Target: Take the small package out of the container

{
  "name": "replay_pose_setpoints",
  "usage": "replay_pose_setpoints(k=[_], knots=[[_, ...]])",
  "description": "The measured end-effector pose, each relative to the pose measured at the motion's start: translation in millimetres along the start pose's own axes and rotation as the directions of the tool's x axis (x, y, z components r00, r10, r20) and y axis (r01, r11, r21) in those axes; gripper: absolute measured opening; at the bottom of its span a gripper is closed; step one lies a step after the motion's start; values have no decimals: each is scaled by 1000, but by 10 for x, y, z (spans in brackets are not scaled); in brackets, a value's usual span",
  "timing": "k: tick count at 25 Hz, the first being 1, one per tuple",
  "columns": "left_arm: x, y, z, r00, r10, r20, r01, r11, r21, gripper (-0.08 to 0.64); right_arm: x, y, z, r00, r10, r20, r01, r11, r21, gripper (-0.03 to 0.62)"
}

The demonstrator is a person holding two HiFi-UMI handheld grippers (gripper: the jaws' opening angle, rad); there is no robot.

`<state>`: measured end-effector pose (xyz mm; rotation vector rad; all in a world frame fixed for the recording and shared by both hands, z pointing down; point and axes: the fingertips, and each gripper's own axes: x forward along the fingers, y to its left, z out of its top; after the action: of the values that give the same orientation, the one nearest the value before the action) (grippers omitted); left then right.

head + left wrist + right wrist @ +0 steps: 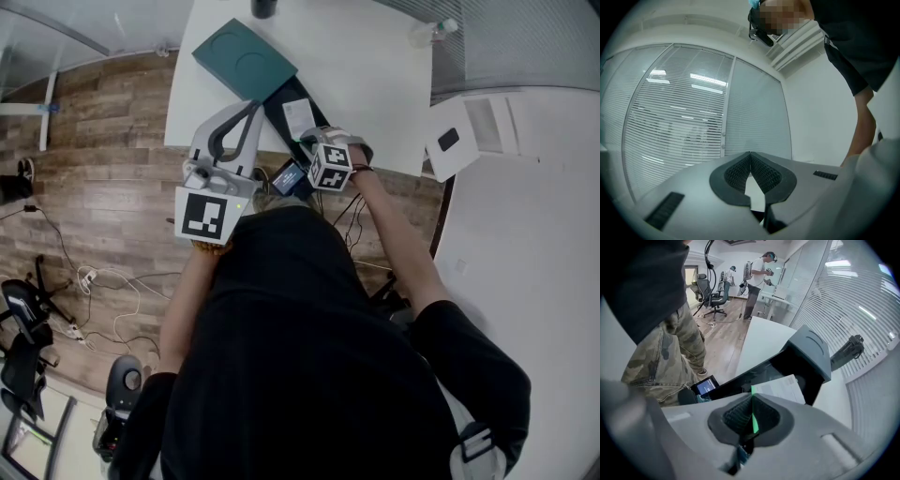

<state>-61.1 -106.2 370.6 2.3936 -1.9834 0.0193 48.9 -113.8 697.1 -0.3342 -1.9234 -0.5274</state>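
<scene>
On the white table (375, 84) lies a long black container (279, 97), open, with its dark green lid (246, 58) resting beside it at the far end. A flat white small package (298, 114) with a printed label sticks up from the container. My right gripper (307, 136) is at the container's near end. In the right gripper view the right gripper (752, 400) is shut on the small package (780, 387), whose thin green edge runs between the pads. My left gripper (253, 106) hovers left of the container, shut and empty. In its own view the left gripper (750, 153) points at window blinds.
A small screen device (289, 176) hangs at the table's near edge. A clear bottle (431, 33) and a dark cylinder (264, 7) stand far back. A white box (459, 139) sits on the round table to the right. Cables (112, 281) trail over the wood floor.
</scene>
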Motion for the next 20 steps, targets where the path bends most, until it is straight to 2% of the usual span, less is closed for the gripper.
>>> replay_pose_setpoints(k=[11, 20], knots=[[9, 4, 4, 1000, -10, 11, 11, 1000, -4, 0, -129, -156, 215, 996, -50, 73, 36, 984, 177, -3], [29, -30, -4, 999, -34, 4, 34, 999, -4, 0, -299, -321, 342, 985, -117, 130, 69, 945, 320, -3]])
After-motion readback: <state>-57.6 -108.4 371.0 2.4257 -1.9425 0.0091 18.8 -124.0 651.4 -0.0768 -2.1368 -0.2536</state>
